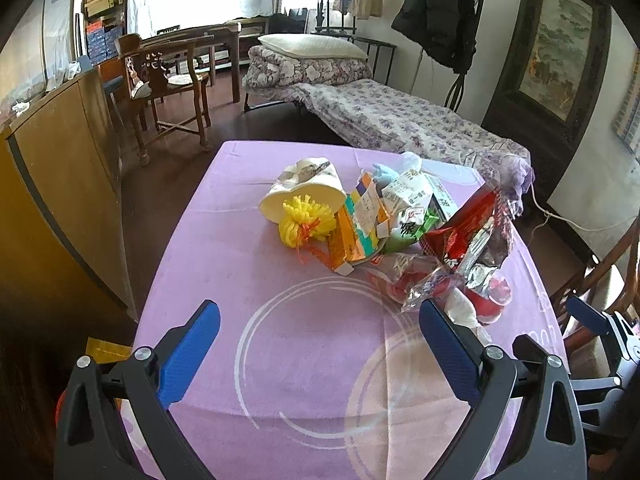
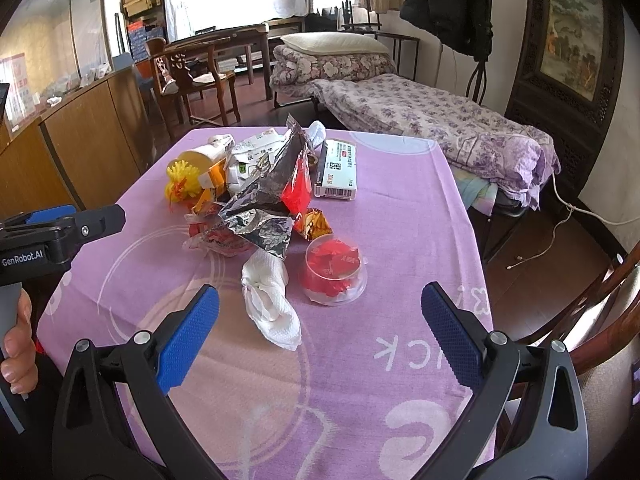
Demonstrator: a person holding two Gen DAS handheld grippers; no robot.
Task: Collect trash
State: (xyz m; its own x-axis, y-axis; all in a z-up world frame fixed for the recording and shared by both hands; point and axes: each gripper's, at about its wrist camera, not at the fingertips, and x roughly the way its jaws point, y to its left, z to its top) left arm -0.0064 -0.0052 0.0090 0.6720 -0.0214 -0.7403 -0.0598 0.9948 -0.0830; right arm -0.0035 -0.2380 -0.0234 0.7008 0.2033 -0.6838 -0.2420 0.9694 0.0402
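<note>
Hovering both grippers spread and empty over the near table (image 2: 400, 208), I judge nothing is collected yet. My right gripper (image 2: 320, 340) faces the tissue (image 2: 268, 300), nearest of the trash heaped mid-table; its long axis runs from the foil wrapper (image 2: 260, 220) toward me. The left gripper (image 1: 320, 354) waits nearby, freeing both for sorting.

The surface (image 2: 400, 216) is purple with white rings; on it lie a white tissue (image 2: 270, 304), a red cup (image 2: 334, 272), and yellow netting (image 2: 182, 182)
</note>
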